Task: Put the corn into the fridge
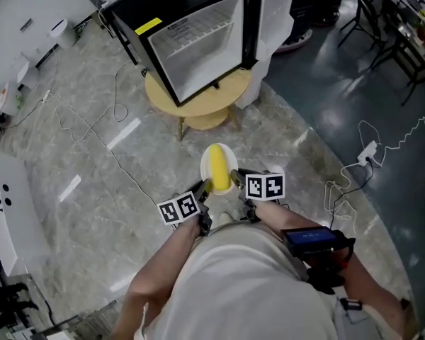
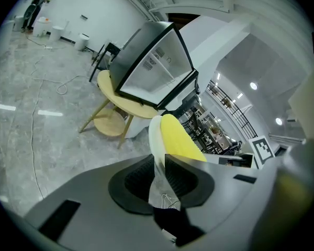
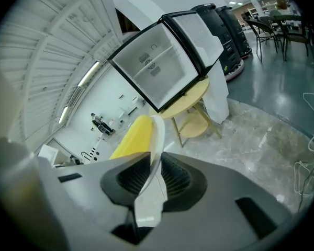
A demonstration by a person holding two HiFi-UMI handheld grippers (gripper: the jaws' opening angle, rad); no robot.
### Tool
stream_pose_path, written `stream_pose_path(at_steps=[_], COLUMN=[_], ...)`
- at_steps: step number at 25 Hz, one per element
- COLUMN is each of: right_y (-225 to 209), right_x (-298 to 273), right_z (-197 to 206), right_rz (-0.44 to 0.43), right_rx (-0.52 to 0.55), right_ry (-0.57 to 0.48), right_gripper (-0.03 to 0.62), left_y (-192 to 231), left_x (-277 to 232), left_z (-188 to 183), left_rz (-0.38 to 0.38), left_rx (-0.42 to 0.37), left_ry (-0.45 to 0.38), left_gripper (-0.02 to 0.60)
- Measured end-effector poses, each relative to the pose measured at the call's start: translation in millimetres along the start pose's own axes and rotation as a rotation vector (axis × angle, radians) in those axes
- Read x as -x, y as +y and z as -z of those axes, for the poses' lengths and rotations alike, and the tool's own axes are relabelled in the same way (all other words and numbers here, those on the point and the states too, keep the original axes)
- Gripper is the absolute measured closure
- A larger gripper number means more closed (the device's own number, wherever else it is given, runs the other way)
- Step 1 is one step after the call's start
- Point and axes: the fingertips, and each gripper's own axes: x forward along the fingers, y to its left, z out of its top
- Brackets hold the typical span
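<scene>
A boxy black fridge (image 1: pixel 198 41) stood open on a round wooden bench (image 1: pixel 214 106). Well short of it, a thin white plate (image 1: pixel 233 160) carried the smooth yellow corn (image 1: pixel 218 167). The left gripper (image 1: pixel 204 188) and right gripper (image 1: pixel 238 185) had their fingers pinched on opposite rims.

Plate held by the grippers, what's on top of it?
One yellow corn lies lengthwise on the white plate, covering most of its middle. The left gripper and right gripper clamp opposite rims. The plate surface beneath the corn is hidden.
</scene>
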Motion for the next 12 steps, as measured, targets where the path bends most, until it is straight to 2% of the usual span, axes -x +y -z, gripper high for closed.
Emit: stream_pose_path(at_steps=[12], right_y=[-4.4], right_x=[5.2], right_z=[-7.1], right_rz=[0.019], right_rx=[-0.021], right_ry=[-0.015], right_gripper=[0.537], left_y=[-8.0], left_x=[-7.2], left_z=[-4.9], left_rz=[0.025], left_rx=[-0.020], left_ry=[0.000], left_gripper=[0.512])
